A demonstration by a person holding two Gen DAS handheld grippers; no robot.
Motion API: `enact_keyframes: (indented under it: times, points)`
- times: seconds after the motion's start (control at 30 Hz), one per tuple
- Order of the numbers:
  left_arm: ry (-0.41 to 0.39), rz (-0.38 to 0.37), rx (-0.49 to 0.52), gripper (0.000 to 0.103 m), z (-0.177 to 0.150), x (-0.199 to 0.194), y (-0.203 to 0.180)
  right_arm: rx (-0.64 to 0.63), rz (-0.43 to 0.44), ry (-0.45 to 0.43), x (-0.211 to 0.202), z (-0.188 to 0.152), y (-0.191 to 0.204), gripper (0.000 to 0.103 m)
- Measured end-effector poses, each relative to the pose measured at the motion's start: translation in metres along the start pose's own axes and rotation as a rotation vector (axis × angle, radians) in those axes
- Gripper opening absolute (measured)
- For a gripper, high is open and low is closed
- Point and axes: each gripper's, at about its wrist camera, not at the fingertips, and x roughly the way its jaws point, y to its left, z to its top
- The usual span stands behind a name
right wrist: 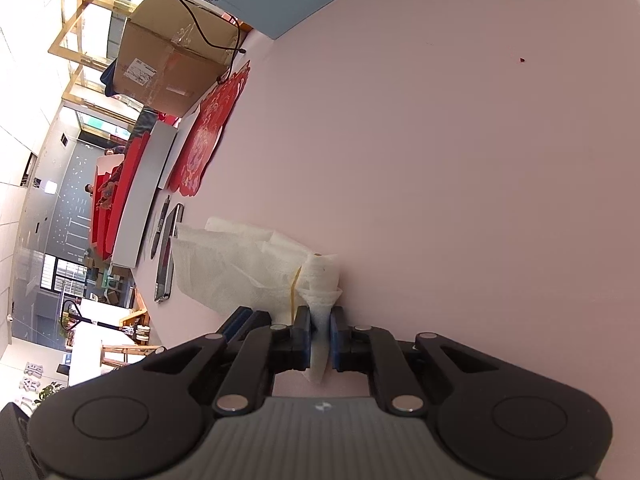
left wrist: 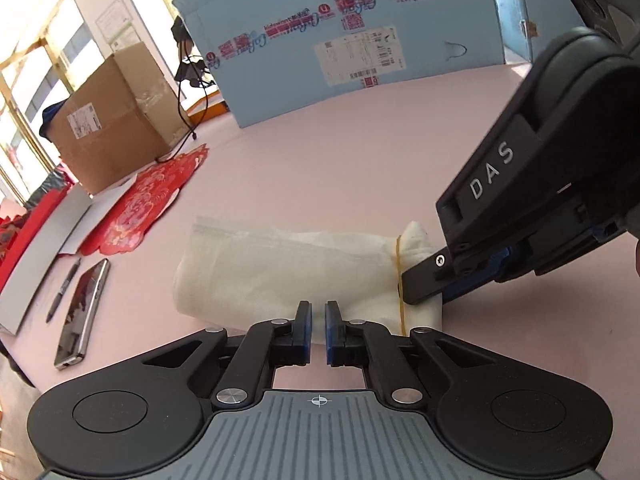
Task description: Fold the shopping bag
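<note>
A white mesh bag [left wrist: 280, 268] lies folded into a soft bundle on the pink counter [left wrist: 360, 184], a yellow rubber band [left wrist: 400, 280] around one end.

Pink table [left wrist: 340, 184], white folded bag [left wrist: 288, 268], phone [left wrist: 82, 312], pen [left wrist: 64, 288], red paper cutout [left wrist: 148, 204], cardboard boxes [left wrist: 116, 120]

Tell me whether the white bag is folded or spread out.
Folded: the white bag lies as a compact bundle on the pink table, a yellow rubber band around one end.
</note>
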Motion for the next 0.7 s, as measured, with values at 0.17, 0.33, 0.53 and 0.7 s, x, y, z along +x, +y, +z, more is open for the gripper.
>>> enact_keyframes:
  times: [0.17, 0.33, 0.53, 0.7]
  points:
    - [-0.035, -0.063, 0.073, 0.01, -0.002, -0.02, -0.019, 0.018, 0.032, 0.04, 0.0, 0.007, -0.008, 0.008]
    - [-0.002, -0.061, 0.098, 0.011, 0.001, -0.006, -0.033, 0.043, 0.059, 0.068, 0.001, 0.011, -0.013, 0.008]
    - [0.036, 0.079, 0.233, 0.011, 0.003, 0.008, -0.059, 0.048, 0.059, 0.072, 0.004, 0.013, -0.012, 0.008]
    - [0.051, 0.117, 0.216, 0.01, 0.008, 0.011, -0.063, 0.063, 0.07, 0.07, 0.004, 0.013, -0.015, 0.008]
